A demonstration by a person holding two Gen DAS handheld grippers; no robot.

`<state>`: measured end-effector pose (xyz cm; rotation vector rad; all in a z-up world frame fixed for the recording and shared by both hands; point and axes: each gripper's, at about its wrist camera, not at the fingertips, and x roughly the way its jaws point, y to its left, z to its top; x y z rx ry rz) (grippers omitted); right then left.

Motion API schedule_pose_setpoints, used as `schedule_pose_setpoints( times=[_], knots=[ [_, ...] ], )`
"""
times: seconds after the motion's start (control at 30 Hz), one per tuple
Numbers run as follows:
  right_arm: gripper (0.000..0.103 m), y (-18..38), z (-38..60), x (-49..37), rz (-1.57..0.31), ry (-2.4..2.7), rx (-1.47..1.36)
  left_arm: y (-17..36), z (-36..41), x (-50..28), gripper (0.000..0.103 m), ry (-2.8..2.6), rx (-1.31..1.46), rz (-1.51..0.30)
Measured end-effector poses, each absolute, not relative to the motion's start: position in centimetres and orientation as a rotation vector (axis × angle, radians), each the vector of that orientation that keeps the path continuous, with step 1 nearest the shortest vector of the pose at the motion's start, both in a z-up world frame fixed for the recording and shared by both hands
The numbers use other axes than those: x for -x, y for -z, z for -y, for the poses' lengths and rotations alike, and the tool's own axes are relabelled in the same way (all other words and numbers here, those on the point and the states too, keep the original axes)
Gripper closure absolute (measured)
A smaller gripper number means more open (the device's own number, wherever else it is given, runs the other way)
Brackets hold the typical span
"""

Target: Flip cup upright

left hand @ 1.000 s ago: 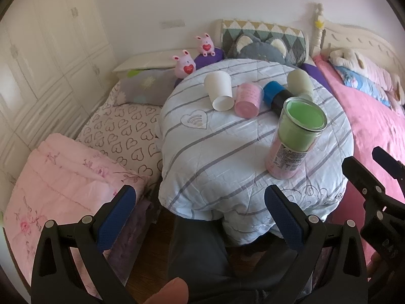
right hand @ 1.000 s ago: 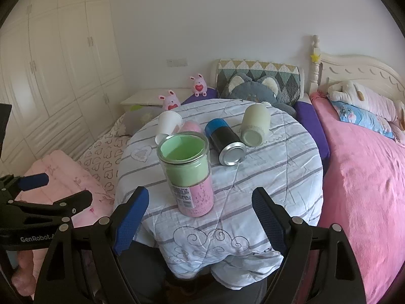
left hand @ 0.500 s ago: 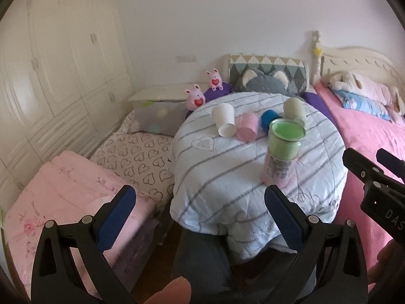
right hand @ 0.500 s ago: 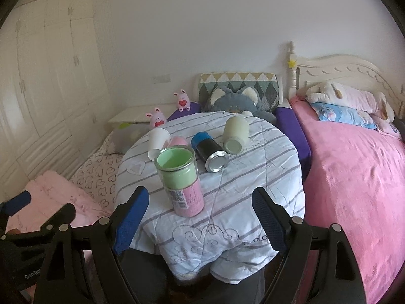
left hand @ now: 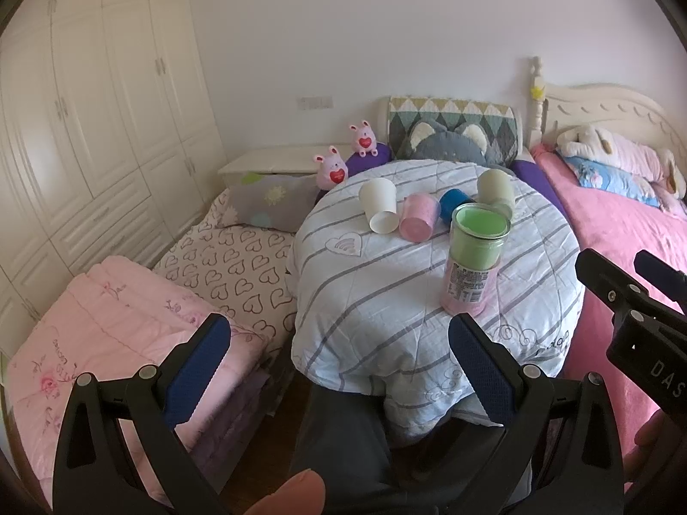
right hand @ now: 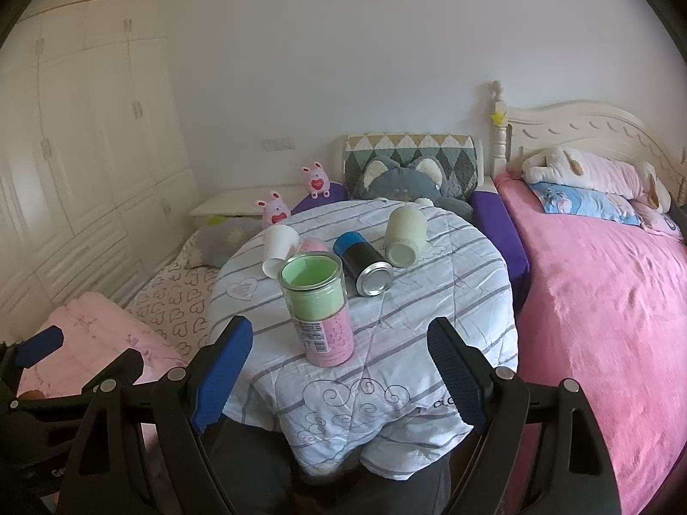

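Note:
A round table under a striped white cloth (left hand: 386, 300) (right hand: 429, 300) holds several cups. A green-and-pink cup (left hand: 474, 264) (right hand: 320, 307) stands upright near the front. Behind it lie on their sides a white cup (left hand: 380, 211) (right hand: 278, 248), a pink cup (left hand: 418, 218) (right hand: 312, 245), a blue-and-black cup (left hand: 456, 202) (right hand: 364, 264) and a pale green cup (left hand: 496, 191) (right hand: 405, 236). My left gripper (left hand: 339, 369) is open and empty, short of the table's front left. My right gripper (right hand: 339, 375) is open and empty at the table's front edge, well back from the upright cup.
A pink bed (right hand: 601, 300) runs along the right of the table. Folded pink and heart-print bedding (left hand: 171, 300) lies to the left. Plush toys (left hand: 331, 167) and a grey cat cushion (left hand: 446, 141) sit behind. White wardrobes (left hand: 86, 128) line the left wall.
Both grippers have drawn back and up from the table, so the cups look smaller and farther. Both jaws stay open and empty. No cup has moved.

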<state>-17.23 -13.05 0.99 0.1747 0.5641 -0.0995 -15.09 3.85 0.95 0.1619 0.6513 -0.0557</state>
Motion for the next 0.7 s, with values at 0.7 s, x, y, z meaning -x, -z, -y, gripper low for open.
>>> schedule_pose_setpoints(
  times=[0.7],
  knots=[
    [0.018, -0.3, 12.9, 16.1, -0.6, 0.082, -0.17, -0.2, -3.9, 14.4, 0.0, 0.064, -0.152, -0.691]
  ],
)
